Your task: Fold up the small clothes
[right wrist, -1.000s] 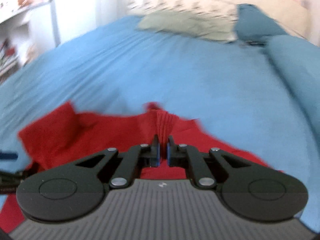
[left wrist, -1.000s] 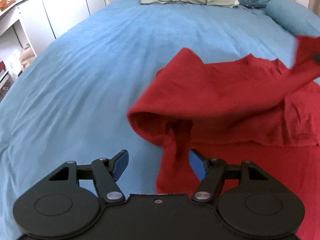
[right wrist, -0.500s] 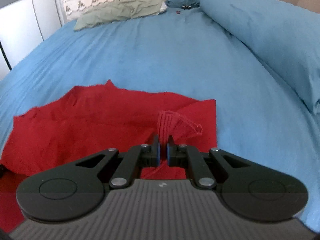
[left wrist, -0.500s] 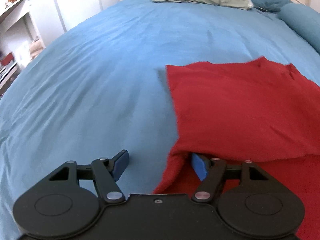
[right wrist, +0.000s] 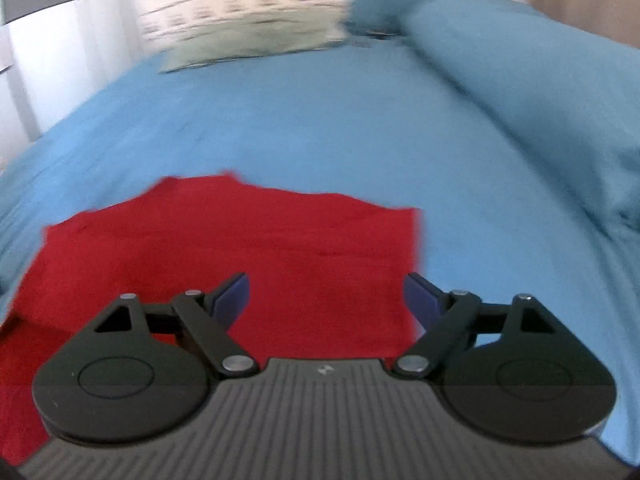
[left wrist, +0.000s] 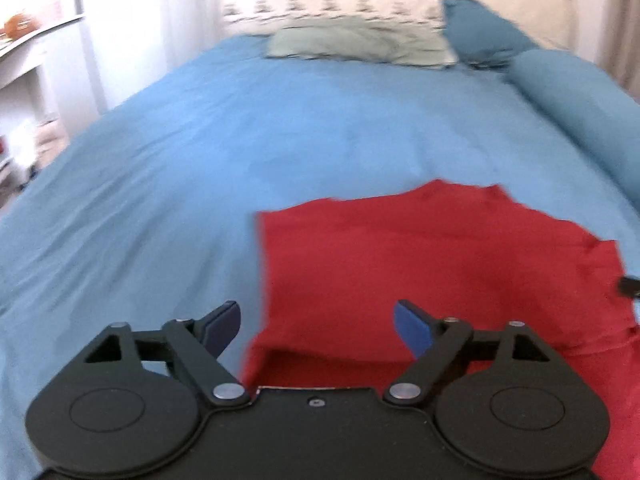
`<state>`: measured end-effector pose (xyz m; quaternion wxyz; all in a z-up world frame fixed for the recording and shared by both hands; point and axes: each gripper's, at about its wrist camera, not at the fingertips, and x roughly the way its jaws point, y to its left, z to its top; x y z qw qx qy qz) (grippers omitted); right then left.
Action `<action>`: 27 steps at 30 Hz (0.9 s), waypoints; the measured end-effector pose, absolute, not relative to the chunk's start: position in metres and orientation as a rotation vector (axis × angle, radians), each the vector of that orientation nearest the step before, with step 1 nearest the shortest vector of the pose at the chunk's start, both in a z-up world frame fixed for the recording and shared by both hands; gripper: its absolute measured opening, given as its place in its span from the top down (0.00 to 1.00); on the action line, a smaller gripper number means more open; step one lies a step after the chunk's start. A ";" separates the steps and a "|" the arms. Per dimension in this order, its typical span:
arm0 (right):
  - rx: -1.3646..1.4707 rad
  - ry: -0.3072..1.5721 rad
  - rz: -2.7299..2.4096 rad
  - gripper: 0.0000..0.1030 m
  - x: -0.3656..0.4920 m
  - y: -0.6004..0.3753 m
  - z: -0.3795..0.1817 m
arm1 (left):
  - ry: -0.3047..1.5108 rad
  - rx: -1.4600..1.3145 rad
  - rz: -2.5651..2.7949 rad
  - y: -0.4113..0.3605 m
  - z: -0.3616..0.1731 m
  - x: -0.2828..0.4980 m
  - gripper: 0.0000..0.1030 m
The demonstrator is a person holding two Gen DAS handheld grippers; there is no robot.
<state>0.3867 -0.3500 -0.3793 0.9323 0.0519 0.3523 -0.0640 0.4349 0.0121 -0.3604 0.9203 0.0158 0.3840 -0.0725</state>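
I read one fold as done: the red garment [left wrist: 420,264] lies doubled on the blue bed [left wrist: 248,152], its upper layer flat over the lower, well short of the pillows [left wrist: 360,42]. More folds probably remain. A second ago my right gripper [right wrist: 326,294] pinched a raised corner of the garment and the cloth was bunched; its jaws have just sprung wide, nothing between them. My left gripper [left wrist: 316,322] has just opened further too, wide over the garment's left edge, gripping nothing
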 end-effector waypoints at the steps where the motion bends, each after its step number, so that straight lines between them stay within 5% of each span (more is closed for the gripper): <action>1: 0.104 0.733 -0.092 0.03 0.393 -0.345 -0.384 | 0.795 0.035 -0.177 0.006 -0.366 0.440 0.15; 12: 0.128 0.843 -0.051 0.04 0.418 -0.349 -0.433 | 0.899 0.001 -0.209 0.010 -0.419 0.468 0.19; 27: 0.172 0.633 -0.067 0.04 0.254 -0.375 -0.280 | 0.728 -0.076 -0.117 0.078 -0.291 0.307 0.09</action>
